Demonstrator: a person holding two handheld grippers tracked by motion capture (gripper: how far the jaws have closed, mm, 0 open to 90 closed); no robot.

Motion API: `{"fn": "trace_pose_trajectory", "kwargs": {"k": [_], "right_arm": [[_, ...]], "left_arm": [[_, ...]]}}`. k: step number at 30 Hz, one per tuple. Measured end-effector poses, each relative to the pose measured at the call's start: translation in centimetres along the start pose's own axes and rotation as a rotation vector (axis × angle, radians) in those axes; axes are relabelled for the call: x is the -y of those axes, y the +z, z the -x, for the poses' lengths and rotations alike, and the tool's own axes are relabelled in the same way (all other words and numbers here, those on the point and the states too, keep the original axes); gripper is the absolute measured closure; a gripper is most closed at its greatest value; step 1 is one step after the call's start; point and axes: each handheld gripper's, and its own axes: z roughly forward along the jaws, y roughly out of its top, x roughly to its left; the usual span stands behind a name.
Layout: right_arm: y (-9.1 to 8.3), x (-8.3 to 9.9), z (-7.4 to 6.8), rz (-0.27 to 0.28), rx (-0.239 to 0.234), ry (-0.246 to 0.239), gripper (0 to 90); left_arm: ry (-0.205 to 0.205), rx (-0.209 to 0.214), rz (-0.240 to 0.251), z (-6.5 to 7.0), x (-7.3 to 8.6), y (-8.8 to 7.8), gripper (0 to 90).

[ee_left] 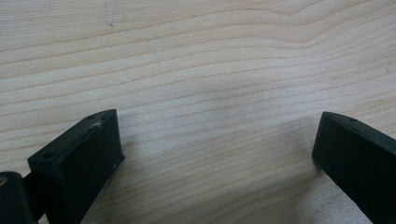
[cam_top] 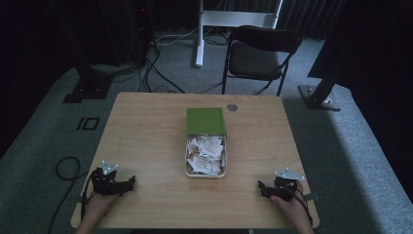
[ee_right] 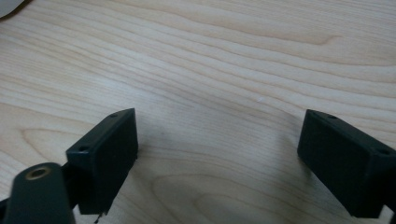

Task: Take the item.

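A shallow metal tin [cam_top: 187, 161] stands in the middle of the wooden table [cam_top: 146, 136], filled with several white and brown paper packets [cam_top: 207, 152]. Its green lid [cam_top: 205, 120] lies across the far half of the tin. My left gripper [cam_top: 130, 182] rests near the front left corner, held by a hand, jaws pointing right. In the left gripper view my left gripper [ee_left: 217, 144] stands open over bare wood. My right gripper [cam_top: 261, 187] rests near the front right corner, jaws pointing left. Its own view shows my right gripper [ee_right: 217, 140] open, with nothing between the jaws.
A small round grey insert [cam_top: 232, 107] sits in the tabletop at the far edge behind the tin. Beyond the table stand a dark folding chair [cam_top: 260, 56] and a white stand [cam_top: 199, 31] on grey carpet. Cables [cam_top: 65, 168] lie on the floor at the left.
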Motion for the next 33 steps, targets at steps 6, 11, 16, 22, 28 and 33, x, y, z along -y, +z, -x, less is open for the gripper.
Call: {"fn": "trace_pose_trajectory", "kwargs": {"k": [6,11,16,22,28,33], "right_arm": [[0.0,0.0,0.1,-0.002,-0.007,-0.004,11.2],[0.1,-0.1,0.1,-0.004,-0.01,-0.006,11.0],[0.1,-0.1,0.1,-0.003,-0.011,-0.008,11.0],[0.4,-0.4,0.2,-0.002,-0.005,-0.004,11.1],[0.8,-0.9,-0.1,0.003,-0.013,-0.01,13.2],[1.0,-1.8,-0.5,0.014,-0.015,-0.013,13.2]], "left_arm": [[0.001,0.003,0.001,0.0,0.0,0.0,2.3],[0.001,0.002,0.001,0.0,0.0,0.0,2.3],[0.001,0.002,0.0,0.0,0.0,0.0,2.3],[0.001,0.002,0.0,0.0,0.0,0.0,2.3],[0.001,0.002,0.0,0.0,0.0,0.0,2.3],[0.001,0.002,0.0,0.0,0.0,0.0,2.3]]}}
